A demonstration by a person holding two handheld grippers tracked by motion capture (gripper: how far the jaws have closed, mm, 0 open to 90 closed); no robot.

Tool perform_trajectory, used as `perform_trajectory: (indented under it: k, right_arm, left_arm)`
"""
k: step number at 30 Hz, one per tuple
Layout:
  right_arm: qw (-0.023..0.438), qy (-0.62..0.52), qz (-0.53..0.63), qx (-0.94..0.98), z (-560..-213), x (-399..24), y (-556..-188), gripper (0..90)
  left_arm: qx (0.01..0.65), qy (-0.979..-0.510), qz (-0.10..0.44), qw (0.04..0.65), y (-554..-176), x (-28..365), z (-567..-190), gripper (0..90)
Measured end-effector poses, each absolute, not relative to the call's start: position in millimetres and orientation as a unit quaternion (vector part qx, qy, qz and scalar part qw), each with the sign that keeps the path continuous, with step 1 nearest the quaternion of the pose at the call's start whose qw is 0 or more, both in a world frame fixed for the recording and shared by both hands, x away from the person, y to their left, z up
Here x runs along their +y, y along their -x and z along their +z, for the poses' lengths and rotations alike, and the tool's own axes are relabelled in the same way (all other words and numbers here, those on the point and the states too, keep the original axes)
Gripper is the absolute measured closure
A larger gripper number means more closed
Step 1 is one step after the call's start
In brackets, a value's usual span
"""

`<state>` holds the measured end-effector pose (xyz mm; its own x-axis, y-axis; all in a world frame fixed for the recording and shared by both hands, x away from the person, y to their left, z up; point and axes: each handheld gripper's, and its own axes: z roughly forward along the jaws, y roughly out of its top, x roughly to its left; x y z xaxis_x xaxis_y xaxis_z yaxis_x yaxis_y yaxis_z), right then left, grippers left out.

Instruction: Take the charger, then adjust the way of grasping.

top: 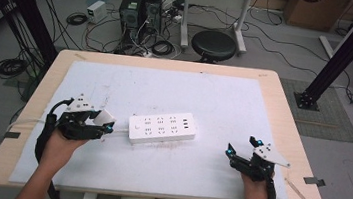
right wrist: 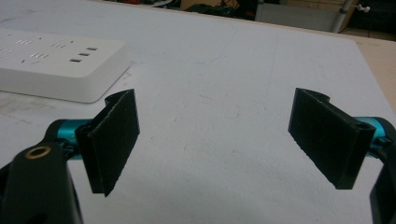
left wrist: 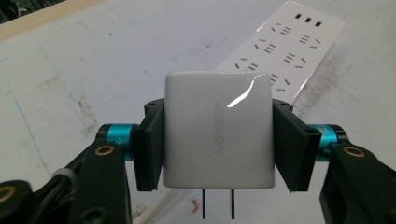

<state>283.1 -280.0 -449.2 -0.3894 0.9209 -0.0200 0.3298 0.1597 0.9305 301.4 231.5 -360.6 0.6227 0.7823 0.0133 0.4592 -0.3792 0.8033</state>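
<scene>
My left hand-held gripper [left wrist: 217, 140] is clenched on the white charger [left wrist: 218, 135], its two prongs pointing back toward me, just beside the left end of the power strip [top: 162, 126] on the worktop [top: 244, 102]. My right hand-held gripper [right wrist: 231, 140] rests with its jaws spread wide, holding nothing.

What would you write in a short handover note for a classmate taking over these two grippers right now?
Left gripper: shut on the white charger, its two prongs showing beneath, near the strip's left end.
Right gripper: open, nothing between its jaws, at the table's right.
Power strip: flat on the white mat, mid-table, sockets up.
Done: charger picked up.
Left: probably line the prongs up with a socket and push the charger in; the right gripper could steady the strip.
</scene>
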Motion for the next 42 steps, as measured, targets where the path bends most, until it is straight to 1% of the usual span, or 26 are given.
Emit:
perform_trajectory:
  k: [13, 22, 23, 27, 31, 35, 36, 38, 42]
  right_arm:
    - [0.319, -0.449, 0.464, 0.694, -449.1, -279.5, -283.4, 16.8]
    - [0.301, -0.433, 0.468, 0.709, -448.6, -279.7, -284.6, 16.8]
    - [0.287, -0.423, 0.466, 0.722, -448.2, -279.4, -286.9, 16.8]
    - [0.270, -0.420, 0.474, 0.726, -447.8, -281.4, -288.8, 16.8]
    - [0.221, -0.424, 0.494, 0.726, -443.1, -280.8, -288.4, 16.8]
    - [0.192, -0.398, 0.504, 0.742, -431.2, -269.0, -287.6, 16.8]
    - [0.192, -0.398, 0.504, 0.742, -431.2, -269.0, -287.6, 16.8]
    - [0.160, -0.383, 0.508, 0.755, -423.8, -257.9, -289.6, 16.8]
    - [0.120, -0.366, 0.514, 0.766, -417.2, -246.6, -291.6, 16.8]
  left_arm:
    - [0.347, -0.827, 0.194, 0.399, -294.3, 221.0, -357.2, 42.4]
    - [0.315, -0.844, 0.192, 0.389, -288.5, 209.8, -355.2, 42.4]
    - [0.302, -0.849, 0.191, 0.389, -286.4, 205.6, -354.2, 42.4]
    - [0.275, -0.855, 0.185, 0.398, -279.6, 192.9, -358.3, 42.4]
    - [0.247, -0.865, 0.182, 0.396, -273.5, 180.8, -362.4, 42.4]
    - [0.223, -0.876, 0.180, 0.389, -270.1, 170.6, -364.4, 42.4]
    - [0.223, -0.876, 0.180, 0.389, -270.1, 170.6, -364.4, 42.4]
    - [0.208, -0.880, 0.178, 0.388, -268.1, 165.1, -366.3, 42.4]
    - [0.185, -0.888, 0.174, 0.385, -264.0, 160.0, -369.4, 42.4]
